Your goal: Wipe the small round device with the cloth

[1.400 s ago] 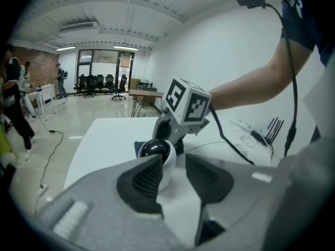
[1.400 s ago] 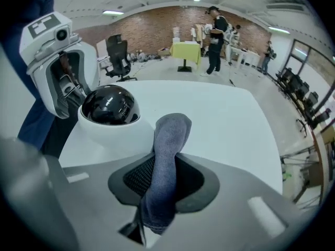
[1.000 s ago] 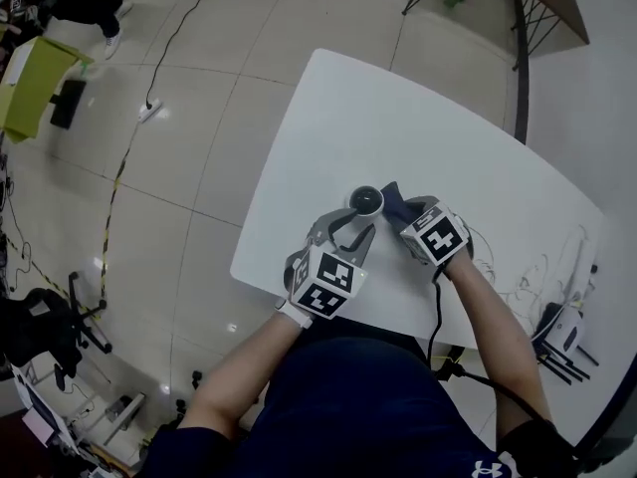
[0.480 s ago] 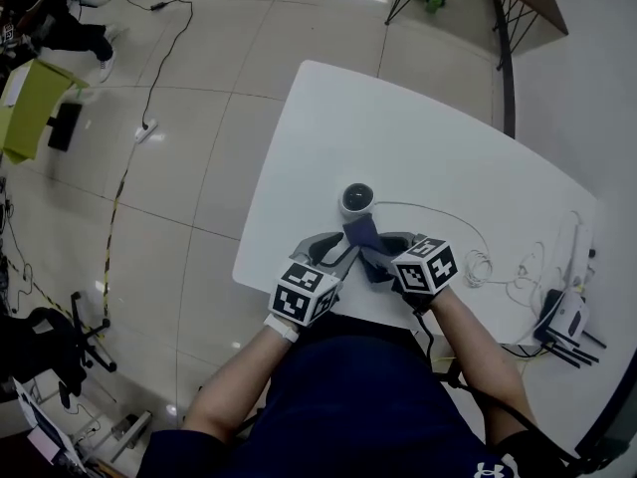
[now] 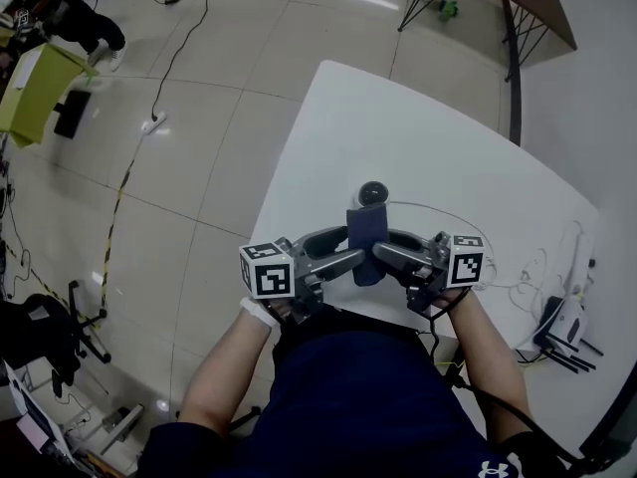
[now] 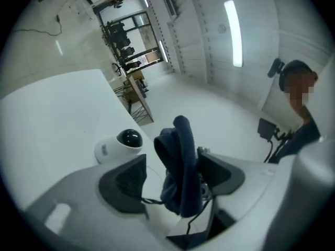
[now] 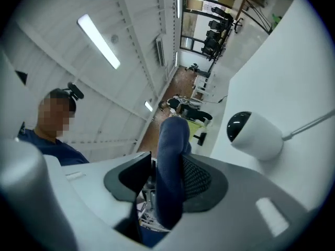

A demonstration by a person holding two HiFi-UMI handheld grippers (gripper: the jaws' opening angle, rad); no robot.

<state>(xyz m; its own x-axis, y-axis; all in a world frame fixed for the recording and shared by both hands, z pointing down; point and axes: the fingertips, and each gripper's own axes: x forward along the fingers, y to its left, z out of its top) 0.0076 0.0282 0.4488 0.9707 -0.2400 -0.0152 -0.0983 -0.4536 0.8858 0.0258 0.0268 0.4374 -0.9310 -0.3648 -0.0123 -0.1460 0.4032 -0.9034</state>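
While I watch the head view, the left gripper [image 5: 348,248] and right gripper [image 5: 383,250] face each other, with the cloth [image 5: 366,235] between their tips and the device [image 5: 373,193] just beyond. Left gripper view: the jaws, just opening, stand released around the cloth. Right gripper view: the jaws, just widening, pinch it.

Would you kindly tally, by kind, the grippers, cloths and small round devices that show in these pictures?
Small round white device: 1
Dark blue cloth: 1
Grippers: 2, the left gripper and the right gripper; the jaws of both have just been opening wider, with the cloth between them
Total: 4
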